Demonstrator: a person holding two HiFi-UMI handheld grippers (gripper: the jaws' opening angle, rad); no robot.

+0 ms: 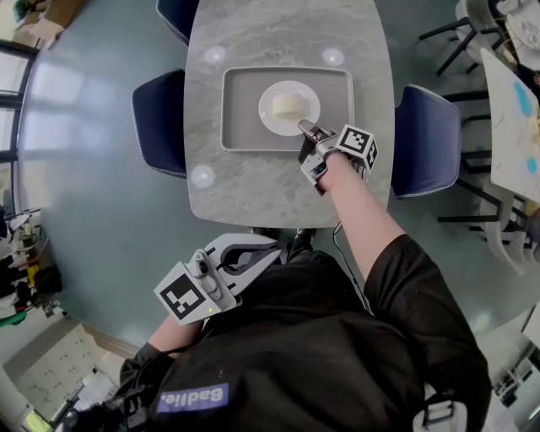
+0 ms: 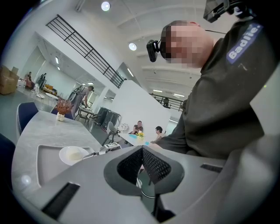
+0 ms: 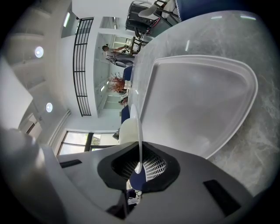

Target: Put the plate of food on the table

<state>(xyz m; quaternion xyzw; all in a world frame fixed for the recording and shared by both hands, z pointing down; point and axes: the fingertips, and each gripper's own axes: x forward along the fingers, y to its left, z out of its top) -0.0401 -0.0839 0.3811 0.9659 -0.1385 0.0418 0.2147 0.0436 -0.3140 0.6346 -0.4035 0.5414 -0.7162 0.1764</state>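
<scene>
A white plate (image 1: pixel 289 108) with a pale lump of food (image 1: pixel 290 105) lies over the middle of a grey tray (image 1: pixel 245 126) on the marble table (image 1: pixel 253 190). My right gripper (image 1: pixel 304 126) is shut on the plate's near rim. In the right gripper view that rim (image 3: pixel 139 127) runs edge-on between the pads of the right gripper (image 3: pixel 139 168), with the tray (image 3: pixel 197 100) beyond. Whether the plate rests on the tray I cannot tell. My left gripper (image 1: pixel 268 253) hangs close to my body, off the table, shut and empty; the left gripper (image 2: pixel 142 151) has its pads touching. The plate (image 2: pixel 72 154) shows far off.
Dark blue chairs stand at the table's left (image 1: pixel 160 122), right (image 1: pixel 426 139) and far end (image 1: pixel 177 13). A small vase of flowers (image 2: pixel 61 114) sits at the far end of the table. Other tables, chairs and people are farther off in the hall.
</scene>
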